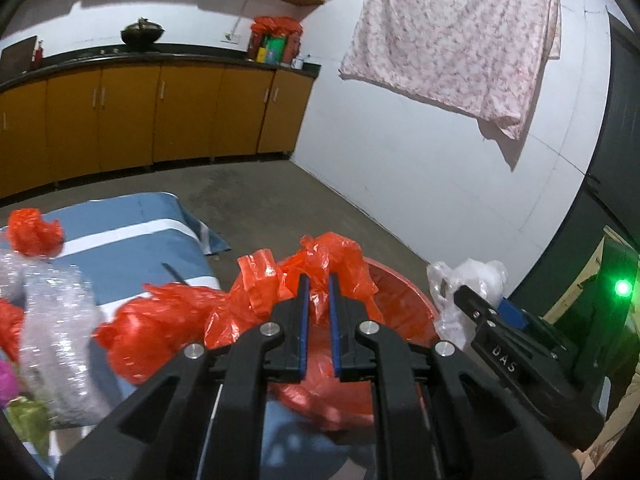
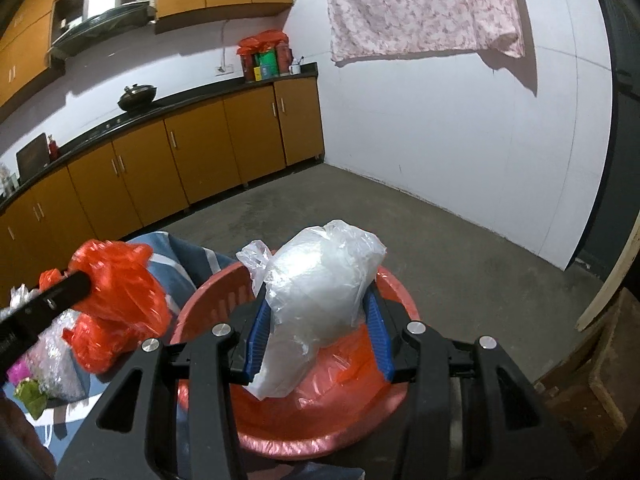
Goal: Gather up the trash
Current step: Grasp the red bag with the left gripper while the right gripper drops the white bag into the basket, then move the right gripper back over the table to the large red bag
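A: Left claw [image 1: 319,280] state?
B: Pinched narrow on red plastic bag [image 1: 256,292], beside red basin [image 2: 400,292].
A: Right claw [image 2: 318,312]?
B: Clamps clear plastic bag [image 2: 320,280] over basin.

Both fisheye views look forward and slightly down along their own jaws, close above the red basin [image 1: 404,300]. Each faces the same room corner, sharing the cabinets [image 1: 160,112], the hanging floral cloth [image 2: 420,4] and the concrete floor [image 2: 400,220]; each catches the other gripper at its edge.
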The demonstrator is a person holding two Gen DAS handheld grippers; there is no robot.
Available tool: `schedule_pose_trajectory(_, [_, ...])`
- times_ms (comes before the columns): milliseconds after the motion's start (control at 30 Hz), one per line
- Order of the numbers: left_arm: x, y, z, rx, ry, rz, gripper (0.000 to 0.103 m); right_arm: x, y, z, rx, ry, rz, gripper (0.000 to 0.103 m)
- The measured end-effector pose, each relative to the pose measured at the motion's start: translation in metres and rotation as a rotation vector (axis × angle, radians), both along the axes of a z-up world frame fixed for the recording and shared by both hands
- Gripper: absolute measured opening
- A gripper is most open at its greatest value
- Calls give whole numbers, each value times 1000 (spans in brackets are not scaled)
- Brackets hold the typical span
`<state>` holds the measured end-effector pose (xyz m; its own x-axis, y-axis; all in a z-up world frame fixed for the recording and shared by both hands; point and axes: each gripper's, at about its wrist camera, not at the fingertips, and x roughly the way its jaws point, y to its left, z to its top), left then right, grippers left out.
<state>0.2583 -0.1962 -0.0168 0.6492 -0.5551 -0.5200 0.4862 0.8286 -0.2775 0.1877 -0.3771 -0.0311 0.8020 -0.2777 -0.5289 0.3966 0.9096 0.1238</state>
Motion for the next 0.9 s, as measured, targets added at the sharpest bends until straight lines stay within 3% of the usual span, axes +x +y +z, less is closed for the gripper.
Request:
schedule_pose_trajectory(300, [20, -32, -18, -11, 35, -58, 11, 17, -15, 5, 53, -49, 7, 45])
schedule_pose_trajectory(333, [22, -34, -21, -10, 40, -56, 15, 18, -17, 6, 68, -56, 16, 47])
schedule_pose_trajectory(400, [24, -35, -25, -15, 54, -58, 27, 18, -20, 7, 87, -70, 22, 61])
schedule_pose_trajectory(467, [26, -29, -27, -20, 60, -46, 43, 17, -21, 8, 88, -81, 23, 67])
schedule_pose_trajectory(533, [27, -23, -28, -23, 70, -33, 46, 13, -20, 8, 69, -85, 20, 72])
schedule_pose_trajectory(600, [26, -13, -28, -22, 73, -10, 51, 11, -22, 9, 50, -85, 9, 84])
schedule_pose_trajectory(700, [18, 4, -22, -6, 43, 41, 68, 2, -20, 10, -8, -97, -21, 99])
schedule_pose_trajectory(767, [9, 20, -15, 22, -3, 92, 79, -2, -16, 9, -59, -98, -33, 101])
schedule_pose_trajectory(900, [-13, 53, -5, 81, -72, 180, 86, -3, -2, 3, -123, -50, -3, 101])
